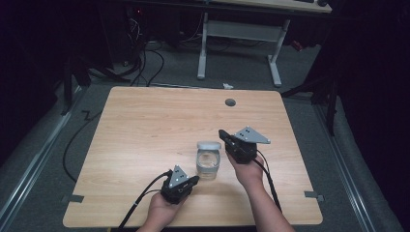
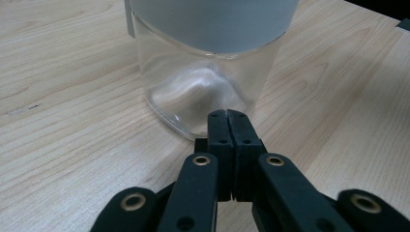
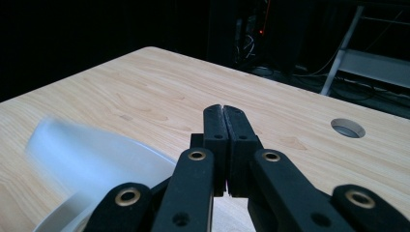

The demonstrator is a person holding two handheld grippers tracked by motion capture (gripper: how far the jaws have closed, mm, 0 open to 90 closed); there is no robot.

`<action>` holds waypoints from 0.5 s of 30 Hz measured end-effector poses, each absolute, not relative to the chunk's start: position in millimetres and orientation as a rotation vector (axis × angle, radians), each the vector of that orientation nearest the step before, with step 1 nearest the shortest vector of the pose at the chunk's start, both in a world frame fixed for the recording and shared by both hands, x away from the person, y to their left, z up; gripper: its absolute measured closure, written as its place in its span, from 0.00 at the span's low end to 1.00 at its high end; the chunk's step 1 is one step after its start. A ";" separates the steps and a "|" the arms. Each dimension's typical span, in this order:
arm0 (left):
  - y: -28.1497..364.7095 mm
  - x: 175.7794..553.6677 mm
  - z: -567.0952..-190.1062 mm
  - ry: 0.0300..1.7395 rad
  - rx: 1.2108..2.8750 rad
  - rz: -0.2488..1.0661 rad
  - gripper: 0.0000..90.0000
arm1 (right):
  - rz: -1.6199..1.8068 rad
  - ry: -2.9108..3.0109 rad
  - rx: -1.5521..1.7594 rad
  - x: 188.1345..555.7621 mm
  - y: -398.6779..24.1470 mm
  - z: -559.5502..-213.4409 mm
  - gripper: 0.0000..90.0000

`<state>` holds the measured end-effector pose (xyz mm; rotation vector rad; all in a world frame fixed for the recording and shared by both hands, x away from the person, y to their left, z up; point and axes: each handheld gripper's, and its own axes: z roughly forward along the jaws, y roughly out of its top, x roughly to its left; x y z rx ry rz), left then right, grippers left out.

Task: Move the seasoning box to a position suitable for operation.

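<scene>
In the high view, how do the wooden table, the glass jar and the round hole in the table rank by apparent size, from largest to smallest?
1. wooden table: by far the largest.
2. glass jar with its pale lid: much smaller.
3. round hole: smallest; it lies farther from the camera, but the gap looks clear enough to rank.

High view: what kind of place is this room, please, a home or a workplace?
Probably a lab or workshop set up for recording, not a home. A bare wooden table with a cable hole stands on grey floor; cables lie behind it, beside a white-legged desk. The surroundings are dark.
</scene>
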<state>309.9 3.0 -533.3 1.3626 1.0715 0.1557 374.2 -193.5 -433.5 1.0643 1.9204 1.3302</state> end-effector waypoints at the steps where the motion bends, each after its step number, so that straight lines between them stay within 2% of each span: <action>1: 3.3 309.8 -533.2 1.070 1.362 0.156 0.99 | 1.332 1.923 1.059 372.5 -193.8 -434.1 0.99; 15: 5.9 309.1 -532.1 1.062 1.339 0.143 0.99 | 1.341 1.948 1.055 353.4 -192.5 -448.2 0.99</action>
